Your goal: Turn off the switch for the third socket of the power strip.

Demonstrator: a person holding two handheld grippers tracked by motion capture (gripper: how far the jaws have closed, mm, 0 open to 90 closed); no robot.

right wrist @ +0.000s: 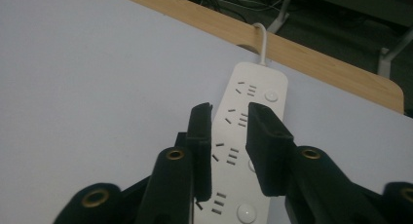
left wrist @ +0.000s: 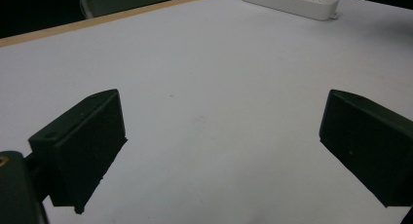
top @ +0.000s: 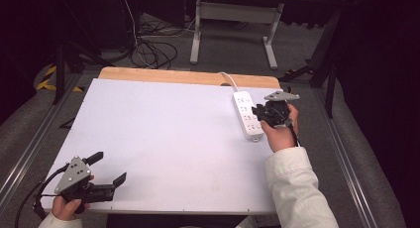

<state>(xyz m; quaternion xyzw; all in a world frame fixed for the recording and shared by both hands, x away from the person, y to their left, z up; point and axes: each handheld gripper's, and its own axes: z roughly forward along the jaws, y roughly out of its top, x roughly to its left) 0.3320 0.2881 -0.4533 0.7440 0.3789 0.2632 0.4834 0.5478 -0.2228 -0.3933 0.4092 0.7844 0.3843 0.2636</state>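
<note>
Lying flat: white power strip [right wrist: 243, 151]

White-topped table [top: 163, 139] with wooden far edge (one white power strip [top: 247, 114] near its right side)

One power strip [top: 247, 115], four socket groups, one white table [top: 163, 139], two claws.

Left gripper [top: 109, 168] agape, right gripper [top: 255, 110] ajar
</note>
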